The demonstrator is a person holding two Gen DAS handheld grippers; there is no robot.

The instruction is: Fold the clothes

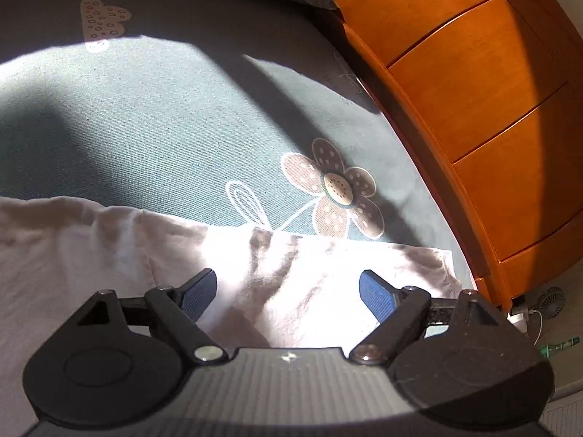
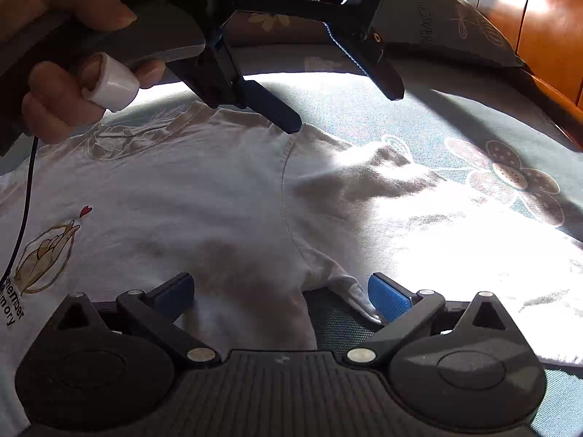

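My right gripper (image 2: 280, 293) stands with jaws apart over the armpit seam of the white T-shirt (image 2: 204, 189), and my left gripper (image 1: 288, 287), likewise spread and empty, hovers above its sleeve (image 1: 357, 262). The shirt lies spread face-up on the flowered bedsheet (image 1: 182, 120). I judge it light, limp and wrinkle-prone; pinch at shoulder seam or sleeve hem.

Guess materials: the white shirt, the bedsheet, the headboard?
White T-shirt: soft cotton-like knit, matte; it wrinkles and has stitched seams. Bedsheet: woven fabric with visible twill weave, printed flowers. Headboard: wood or veneer, orange, glossy; it shows sheen and panel grooves.
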